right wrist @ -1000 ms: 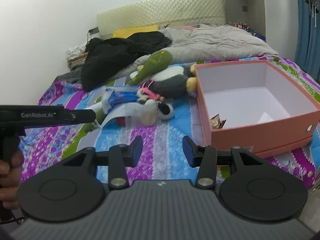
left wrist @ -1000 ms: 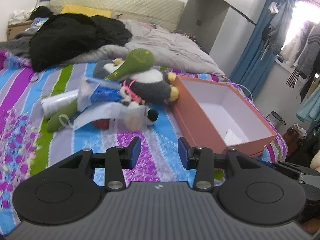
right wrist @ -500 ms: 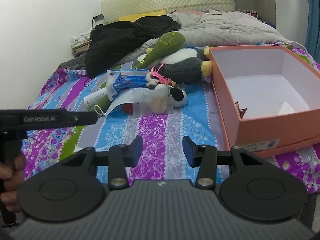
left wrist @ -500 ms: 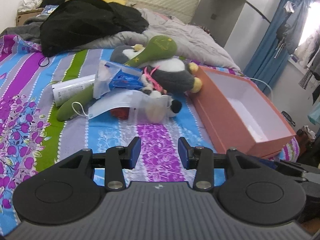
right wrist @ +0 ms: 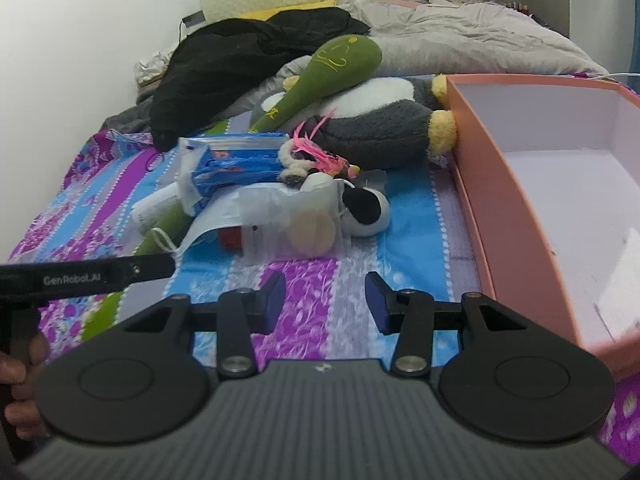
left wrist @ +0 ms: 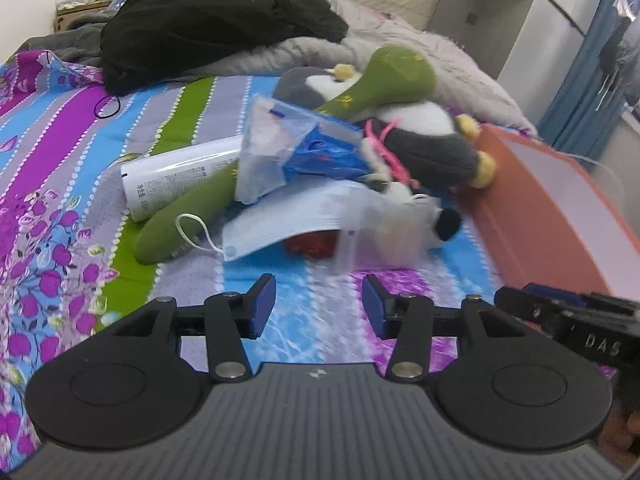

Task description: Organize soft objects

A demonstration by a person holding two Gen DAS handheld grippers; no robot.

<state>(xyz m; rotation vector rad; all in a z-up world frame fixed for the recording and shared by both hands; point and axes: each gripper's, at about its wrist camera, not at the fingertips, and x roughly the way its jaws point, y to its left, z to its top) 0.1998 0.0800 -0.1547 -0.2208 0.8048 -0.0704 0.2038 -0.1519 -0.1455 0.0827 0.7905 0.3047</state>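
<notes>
Two empty grippers above a striped bed, before a pile of soft things.

The left gripper (left wrist: 319, 303) is widening its jaws with nothing between them; the right gripper (right wrist: 325, 301) has its jaws parted and also holds nothing. The pile lies just left of the pink box (right wrist: 516, 216): a penguin plush (right wrist: 384, 120) touches the box, a green plush (right wrist: 320, 76) leans over it, and a face mask (left wrist: 288, 224) lies nearest the grippers.
</notes>
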